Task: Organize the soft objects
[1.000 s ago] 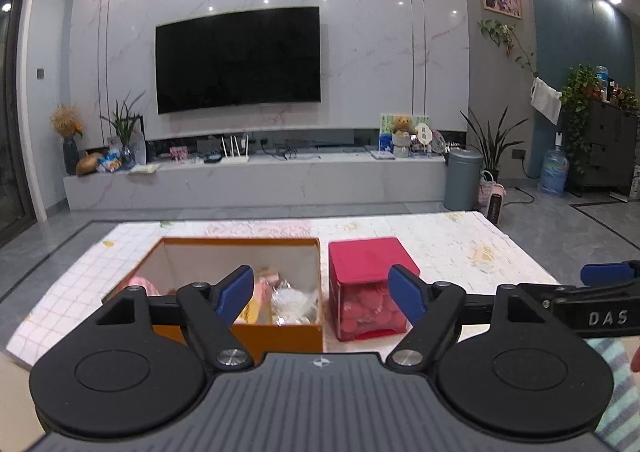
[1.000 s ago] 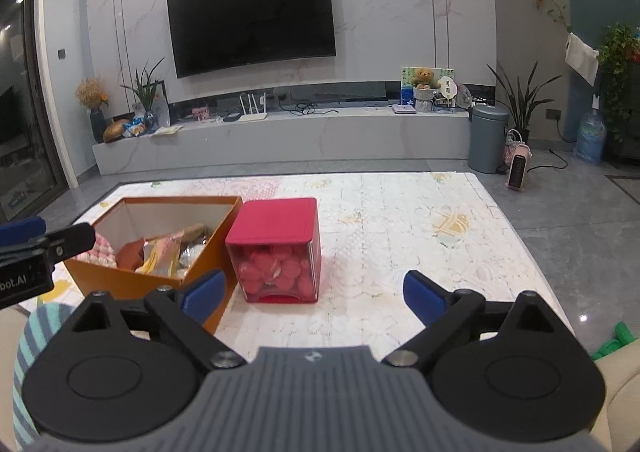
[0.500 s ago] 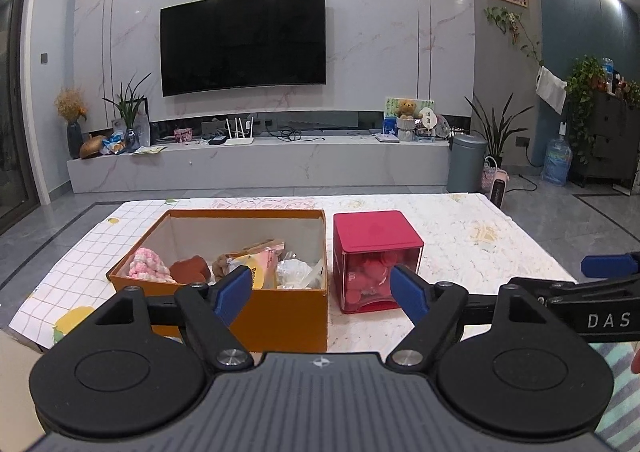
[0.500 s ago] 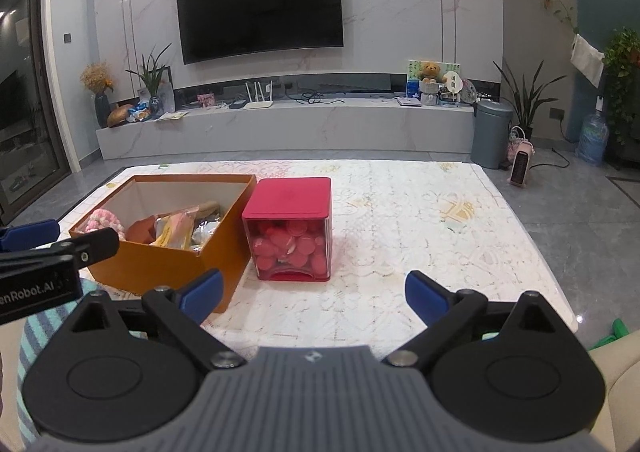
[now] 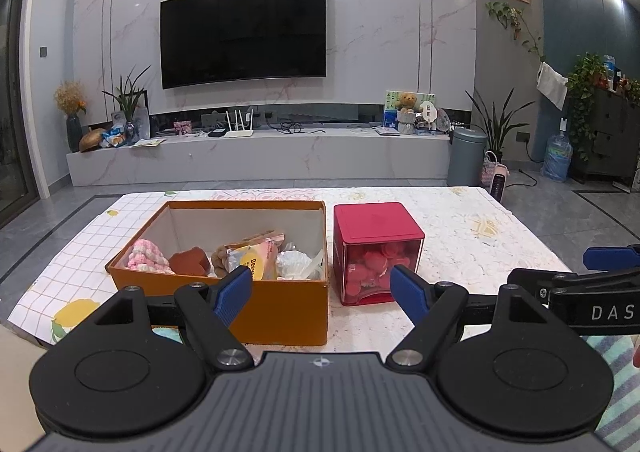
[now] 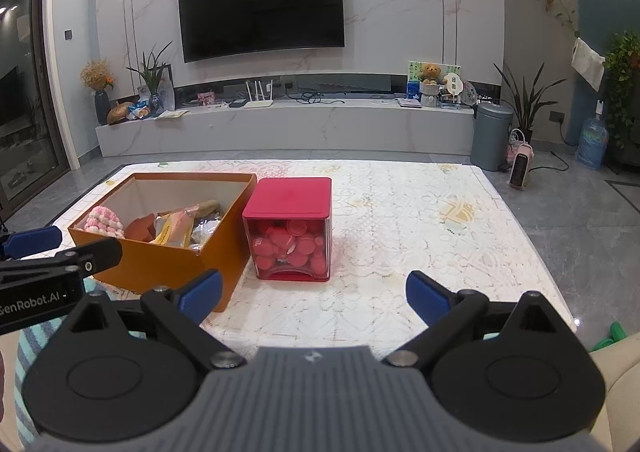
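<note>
Both my grippers, left gripper (image 5: 321, 287) and right gripper (image 6: 314, 292), hung spread and empty; soft objects (image 5: 149, 257) lay inside the orange box (image 5: 280, 308) at centre-left, beside the red container (image 5: 378, 252), nothing loose showing on the table (image 6: 460, 220); sorted already or unsorted, I couldn't judge

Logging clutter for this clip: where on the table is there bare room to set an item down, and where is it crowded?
Free: the table right of the red-lidded container, out to its right edge, and the strip behind both boxes. Crowded: the orange box, full of items, with barely any gap between it and the container.
</note>
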Demonstrator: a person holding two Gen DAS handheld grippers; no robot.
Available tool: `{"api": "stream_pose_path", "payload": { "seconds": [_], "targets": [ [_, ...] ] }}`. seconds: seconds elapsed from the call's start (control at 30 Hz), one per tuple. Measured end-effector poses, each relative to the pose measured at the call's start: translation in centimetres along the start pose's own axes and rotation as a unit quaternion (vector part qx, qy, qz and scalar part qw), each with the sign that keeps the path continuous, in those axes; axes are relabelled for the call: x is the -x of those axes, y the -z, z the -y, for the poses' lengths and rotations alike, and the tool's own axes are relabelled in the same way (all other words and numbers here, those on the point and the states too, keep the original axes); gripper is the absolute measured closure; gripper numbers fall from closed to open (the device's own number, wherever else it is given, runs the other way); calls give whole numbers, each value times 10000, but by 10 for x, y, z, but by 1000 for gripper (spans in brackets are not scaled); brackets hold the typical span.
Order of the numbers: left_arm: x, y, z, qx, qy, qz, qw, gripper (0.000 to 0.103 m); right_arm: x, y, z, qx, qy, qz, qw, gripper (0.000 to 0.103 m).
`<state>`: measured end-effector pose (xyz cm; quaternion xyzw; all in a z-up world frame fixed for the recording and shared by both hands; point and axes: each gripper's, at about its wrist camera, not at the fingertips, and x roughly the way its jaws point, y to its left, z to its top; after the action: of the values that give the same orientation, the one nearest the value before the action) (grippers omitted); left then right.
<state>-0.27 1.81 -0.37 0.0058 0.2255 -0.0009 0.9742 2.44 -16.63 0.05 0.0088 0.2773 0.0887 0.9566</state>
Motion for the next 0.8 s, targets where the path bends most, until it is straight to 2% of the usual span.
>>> {"api": "stream_pose_path", "payload": {
  "seconds": [0.8],
  "targets": [
    [-2,-1,-2,-33,48,-89,9999,11,1,0,-1,31,-1,9,10000,6]
  ]
}}
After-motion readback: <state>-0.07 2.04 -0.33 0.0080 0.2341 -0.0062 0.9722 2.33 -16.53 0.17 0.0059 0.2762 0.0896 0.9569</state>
